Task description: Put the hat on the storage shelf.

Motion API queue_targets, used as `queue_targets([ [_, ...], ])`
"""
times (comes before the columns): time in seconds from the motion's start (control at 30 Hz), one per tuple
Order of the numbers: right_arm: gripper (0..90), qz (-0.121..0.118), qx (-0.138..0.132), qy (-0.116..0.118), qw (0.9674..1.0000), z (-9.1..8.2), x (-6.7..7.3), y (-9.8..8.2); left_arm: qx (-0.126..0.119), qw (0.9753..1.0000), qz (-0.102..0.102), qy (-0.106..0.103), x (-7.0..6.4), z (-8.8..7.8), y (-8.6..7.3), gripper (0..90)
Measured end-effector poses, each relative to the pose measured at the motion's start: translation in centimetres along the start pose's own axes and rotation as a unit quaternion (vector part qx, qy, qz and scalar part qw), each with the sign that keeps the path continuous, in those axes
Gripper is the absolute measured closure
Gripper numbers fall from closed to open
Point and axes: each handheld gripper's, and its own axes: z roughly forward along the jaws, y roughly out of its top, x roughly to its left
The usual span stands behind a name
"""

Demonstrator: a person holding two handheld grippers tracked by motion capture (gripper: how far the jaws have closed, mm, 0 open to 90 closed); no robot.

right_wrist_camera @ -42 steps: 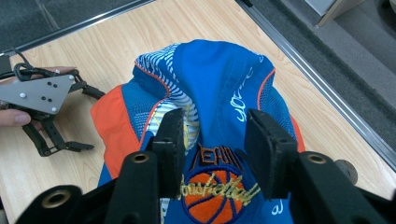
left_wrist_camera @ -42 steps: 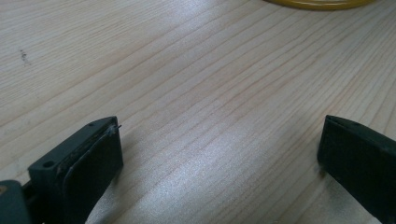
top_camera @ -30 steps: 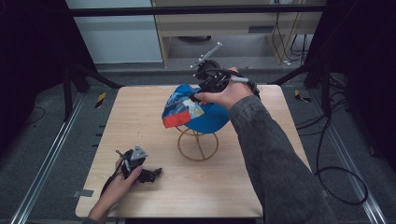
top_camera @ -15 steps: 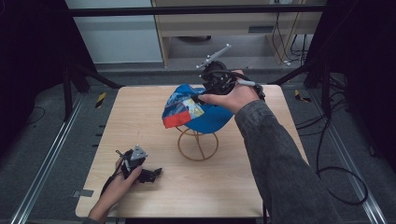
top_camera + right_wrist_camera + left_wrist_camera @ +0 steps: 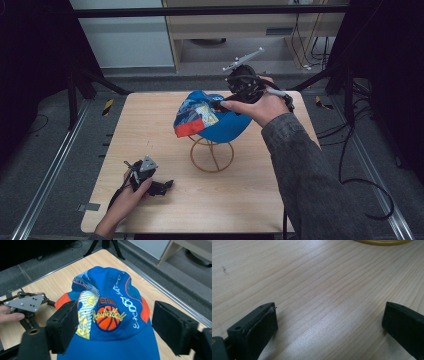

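Note:
A blue basketball cap (image 5: 210, 117) with orange and white panels sits on a tan wire stand (image 5: 211, 156) at the middle of the wooden table (image 5: 150, 125). My right gripper (image 5: 223, 104) hovers at the cap's far right side. In the right gripper view its jaws (image 5: 113, 312) have just been opening and stand wide on either side of the cap (image 5: 110, 290) without pressing on it. My left gripper (image 5: 165, 186) rests on the table at the front left, held by a hand. Its jaws (image 5: 329, 312) are open over bare wood.
The stand's yellow base ring (image 5: 384, 242) lies just ahead of the left gripper. A shelf unit (image 5: 240, 30) stands beyond the table's far edge. Dark frame posts flank the table, and cables (image 5: 350, 165) trail on the floor at the right.
The right gripper has drawn back slightly to the right from the cap. The cap stays on the stand and the left hand has not moved.

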Motion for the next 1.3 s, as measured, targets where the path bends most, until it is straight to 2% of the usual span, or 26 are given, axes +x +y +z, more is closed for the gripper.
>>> queue_targets([
  [0.13, 13.4, 0.01, -0.003, -0.01, 0.9999, -0.7, -0.3, -0.4, -0.001, 1.0, -0.001, 0.0, 0.0, 0.0, 0.0, 0.0],
  [0.27, 9.6, 0.014, -0.019, -0.014, 0.9996, -1.5, -0.6, -0.9, 0.0, 1.0, 0.001, 0.0, 0.0, 0.0, 0.0, 0.0],
  [0.43, 6.9, 0.017, -0.025, -0.021, 0.9993, -2.6, -1.0, -1.6, 0.0, 1.0, 0.001, 0.001, 0.0, 0.0, 0.0, 0.0],
  [0.8, 5.8, 0.026, -0.049, -0.03, 0.9981, -4.9, -1.6, -4.3, 0.0, 1.0, 0.0, 0.001, 0.0, 0.0, 0.0, 0.0],
  [1.3, 5.9, 0.041, -0.058, -0.043, 0.9966, -7.1, -2.5, -7.3, 0.0, 1.0, 0.0, 0.001, 0.0, 0.0, 0.0, 0.0],
])
